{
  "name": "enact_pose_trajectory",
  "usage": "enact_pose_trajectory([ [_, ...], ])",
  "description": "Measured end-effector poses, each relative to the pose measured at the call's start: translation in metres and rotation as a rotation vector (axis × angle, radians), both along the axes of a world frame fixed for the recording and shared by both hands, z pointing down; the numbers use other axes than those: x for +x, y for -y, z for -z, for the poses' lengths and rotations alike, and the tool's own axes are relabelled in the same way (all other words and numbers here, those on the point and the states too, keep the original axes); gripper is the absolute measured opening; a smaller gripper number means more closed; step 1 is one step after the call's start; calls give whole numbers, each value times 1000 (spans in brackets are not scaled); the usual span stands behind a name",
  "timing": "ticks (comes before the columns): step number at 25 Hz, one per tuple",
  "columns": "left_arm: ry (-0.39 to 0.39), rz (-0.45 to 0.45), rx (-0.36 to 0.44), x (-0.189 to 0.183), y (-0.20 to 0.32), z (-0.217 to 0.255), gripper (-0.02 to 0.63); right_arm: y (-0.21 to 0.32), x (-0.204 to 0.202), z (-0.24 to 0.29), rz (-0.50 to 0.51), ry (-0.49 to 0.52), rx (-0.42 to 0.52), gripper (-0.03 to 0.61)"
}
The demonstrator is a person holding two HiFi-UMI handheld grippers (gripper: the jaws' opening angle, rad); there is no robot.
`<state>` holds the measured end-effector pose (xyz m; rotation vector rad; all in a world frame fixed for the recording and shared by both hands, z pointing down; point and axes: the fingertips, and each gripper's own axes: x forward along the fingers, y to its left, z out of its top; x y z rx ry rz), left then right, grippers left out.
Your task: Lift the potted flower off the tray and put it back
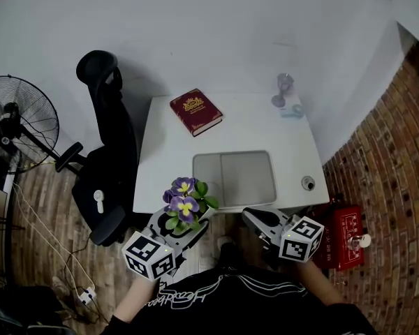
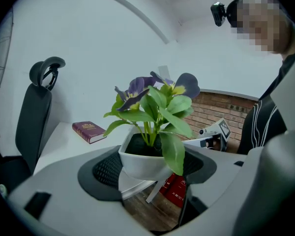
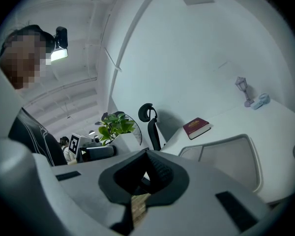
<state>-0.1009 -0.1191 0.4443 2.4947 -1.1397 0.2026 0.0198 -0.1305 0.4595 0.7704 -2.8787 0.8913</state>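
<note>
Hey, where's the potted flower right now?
In the head view it sits low and left of centre. The potted flower is held in the left gripper, off the tray and just left of it, at the table's near edge.
</note>
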Motion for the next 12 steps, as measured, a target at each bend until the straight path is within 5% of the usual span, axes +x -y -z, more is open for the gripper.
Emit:
enact_pose_trajectory([
  [12, 28, 2, 7, 6, 19, -2, 353, 18, 4, 3, -1, 29, 0, -2],
])
